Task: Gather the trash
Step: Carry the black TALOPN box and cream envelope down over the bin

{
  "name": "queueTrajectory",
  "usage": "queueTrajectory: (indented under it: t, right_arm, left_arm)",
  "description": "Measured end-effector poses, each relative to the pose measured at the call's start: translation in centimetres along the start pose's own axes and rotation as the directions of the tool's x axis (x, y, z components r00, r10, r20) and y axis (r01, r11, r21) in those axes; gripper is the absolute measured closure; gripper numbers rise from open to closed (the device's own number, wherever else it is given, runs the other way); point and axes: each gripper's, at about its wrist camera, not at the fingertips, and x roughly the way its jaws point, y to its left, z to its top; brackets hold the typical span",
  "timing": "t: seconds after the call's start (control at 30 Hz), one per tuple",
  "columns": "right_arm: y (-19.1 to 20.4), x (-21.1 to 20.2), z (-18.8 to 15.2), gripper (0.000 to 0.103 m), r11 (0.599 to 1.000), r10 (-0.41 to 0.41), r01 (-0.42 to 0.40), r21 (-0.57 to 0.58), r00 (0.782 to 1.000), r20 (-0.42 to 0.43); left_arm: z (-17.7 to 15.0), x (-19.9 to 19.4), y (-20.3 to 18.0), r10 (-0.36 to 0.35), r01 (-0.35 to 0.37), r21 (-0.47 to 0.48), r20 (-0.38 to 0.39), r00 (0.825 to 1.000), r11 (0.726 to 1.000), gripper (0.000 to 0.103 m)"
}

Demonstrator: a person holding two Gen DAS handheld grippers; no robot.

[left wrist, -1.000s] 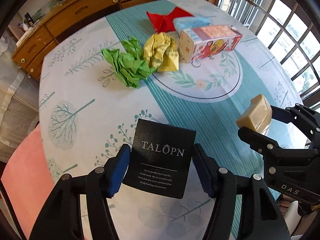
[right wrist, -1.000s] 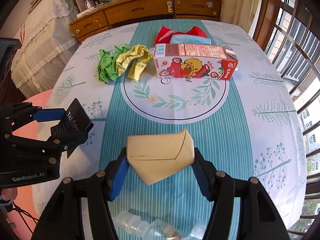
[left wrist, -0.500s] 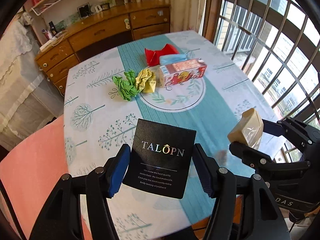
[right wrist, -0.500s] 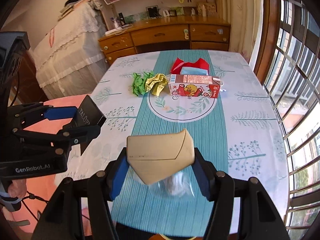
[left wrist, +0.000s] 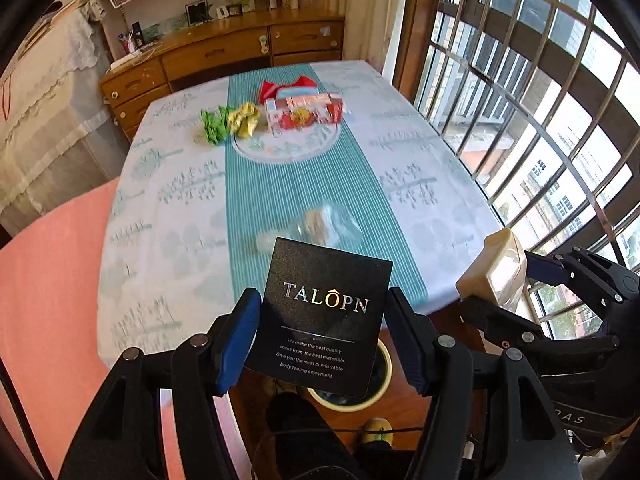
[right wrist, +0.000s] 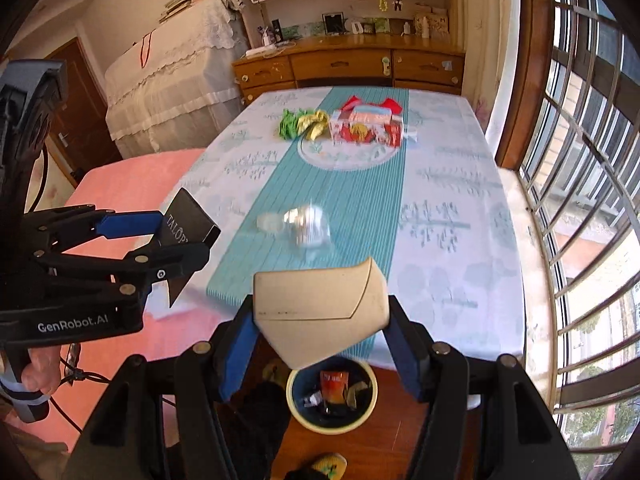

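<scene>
My left gripper [left wrist: 320, 336] is shut on a black TALOPN card [left wrist: 324, 316], held past the table's near edge; it also shows in the right wrist view [right wrist: 188, 232]. My right gripper [right wrist: 320, 336] is shut on a beige paper cup [right wrist: 320, 304], seen at the right in the left wrist view [left wrist: 494, 272]. Both hang above a round bin [right wrist: 332, 396] on the floor that holds wrappers. On the table [right wrist: 448, 184] lie a crushed clear plastic bottle [right wrist: 304, 226], green [right wrist: 289, 122] and yellow [right wrist: 314, 122] crumpled paper, a milk carton [right wrist: 366, 128] and red paper [right wrist: 390, 105].
A pink chair or cushion [right wrist: 132, 184] stands left of the table. A barred window [left wrist: 540, 92] runs along the right. A wooden dresser [right wrist: 348, 66] stands behind the table. The person's foot in a slipper [right wrist: 326, 466] is near the bin.
Both grippers have drawn back and up from the table with their loads. The table has shrunk away, and the floor bin has come into view beneath them.
</scene>
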Motion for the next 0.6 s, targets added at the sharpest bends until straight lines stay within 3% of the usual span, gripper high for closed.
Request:
queueTrajectory:
  t: [0.3, 0.6]
  right_arm:
    - [-0.8, 1.8, -6.9, 0.042, 0.993, 0.066, -0.055, 0.100, 0.992, -0.105]
    - [-1.4, 11.4, -14.9, 0.042, 0.978, 0.098, -0.046, 0.202, 0.961, -0.257]
  left_arm:
    - [-6.9, 1.8, -3.5, 0.027, -0.024, 0.019, -0.158, 0.987, 1.000, 0.041]
    - [-12.3, 10.2, -3.4, -0.024, 0.015, -0.033, -0.285, 0.958, 0.999, 0.041]
